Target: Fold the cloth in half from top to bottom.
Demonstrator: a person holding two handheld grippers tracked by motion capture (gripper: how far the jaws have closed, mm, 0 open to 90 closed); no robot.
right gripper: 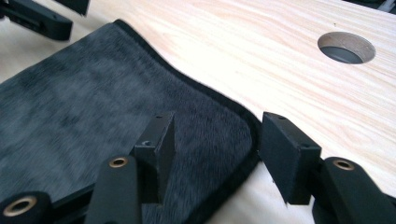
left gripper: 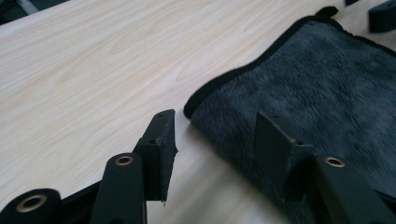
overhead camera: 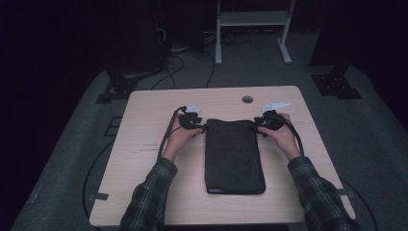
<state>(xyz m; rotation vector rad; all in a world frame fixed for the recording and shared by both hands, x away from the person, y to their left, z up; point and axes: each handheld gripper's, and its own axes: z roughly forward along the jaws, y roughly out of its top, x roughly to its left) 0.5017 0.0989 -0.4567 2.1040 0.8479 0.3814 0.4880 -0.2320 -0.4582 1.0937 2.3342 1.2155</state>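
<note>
Pale wooden table (overhead camera: 144,144) carries a folded dark towel (overhead camera: 234,156). Left tool (left gripper: 212,140) and right tool (right gripper: 215,149) each straddle a far corner, jaws apart. Closing both evenly on the hems should give a clean lift.

The table (overhead camera: 144,144) is light wood with soft brown grain lines. On it lies a dark grey fuzzy towel (overhead camera: 234,154) with a black edge all around. Just left of the towel, the left gripper (left gripper: 215,135) is black with small gold rings. Just right of the towel, the right gripper (right gripper: 215,140) is black with gold rings too. Near the towel, both sleeves (overhead camera: 149,197) have a dark checked pattern. Each gripper has a pale grey plate (overhead camera: 193,108) on top. Beyond the towel, the round hole (right gripper: 346,47) in the table looks dark grey inside. The floor (overhead camera: 375,139) is grey
</note>
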